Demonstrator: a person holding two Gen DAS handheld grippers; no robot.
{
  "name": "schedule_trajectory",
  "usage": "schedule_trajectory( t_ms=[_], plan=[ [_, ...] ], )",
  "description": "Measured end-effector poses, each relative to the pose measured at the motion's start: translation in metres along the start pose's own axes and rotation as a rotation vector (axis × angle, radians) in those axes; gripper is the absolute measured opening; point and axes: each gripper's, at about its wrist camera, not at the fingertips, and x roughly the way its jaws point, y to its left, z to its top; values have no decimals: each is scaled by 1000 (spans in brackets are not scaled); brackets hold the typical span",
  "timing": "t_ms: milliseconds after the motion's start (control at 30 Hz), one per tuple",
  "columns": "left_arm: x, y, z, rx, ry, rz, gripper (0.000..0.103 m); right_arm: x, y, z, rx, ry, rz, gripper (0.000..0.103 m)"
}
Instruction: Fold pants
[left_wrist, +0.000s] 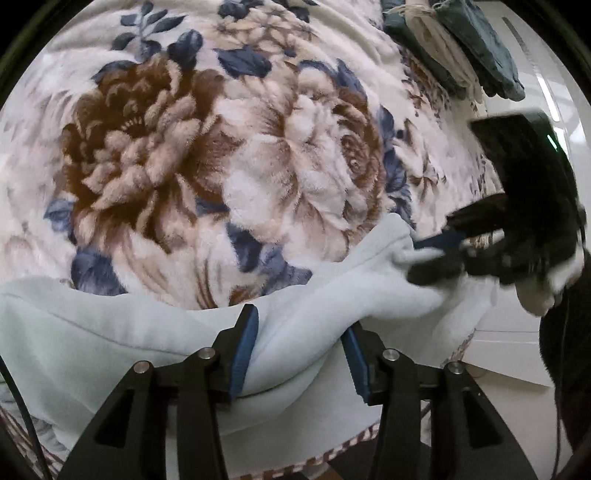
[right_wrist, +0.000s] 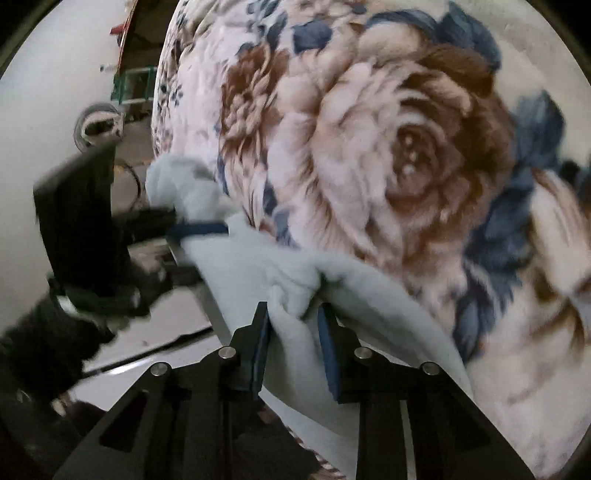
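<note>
On the flower-patterned blanket (left_wrist: 207, 155), the pale blue pants (left_wrist: 110, 325) lie at its near edge, left gripper (left_wrist: 299, 350) and right gripper (right_wrist: 293, 350) each clenched on fabric, lifting to start a fold; next, carry the edge across evenly.

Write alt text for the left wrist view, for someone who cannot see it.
The left gripper pinches a fold of pale blue pants between its blue-padded jaws, at the near edge of a flowered blanket. At right, the right gripper grips another bunch of the same cloth. Folded clothes lie at the blanket's far right edge.
</note>
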Motion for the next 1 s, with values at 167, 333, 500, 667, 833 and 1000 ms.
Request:
schedule_trajectory(
  t_ms=[167,333,500,667,833,1000],
  plan=[
    [8,-26,1,87,0,107,52,7,-13,-5,56,5,23,42],
    [10,-51,3,261,-46,149,102,44,-37,-2,105,66,101,44],
    [-7,-45,19,187,-107,147,102,48,-31,-6,60,50,199,32],
    [-23,-12,16,-59,-187,89,102,29,-28,-23,38,2,226,45],
    [-17,13,3,-216,-214,79,102,39,-76,5,254,-46,430,75],
    [-6,25,-13,-264,-205,104,102,69,-75,30,295,44,513,77]
  ],
)
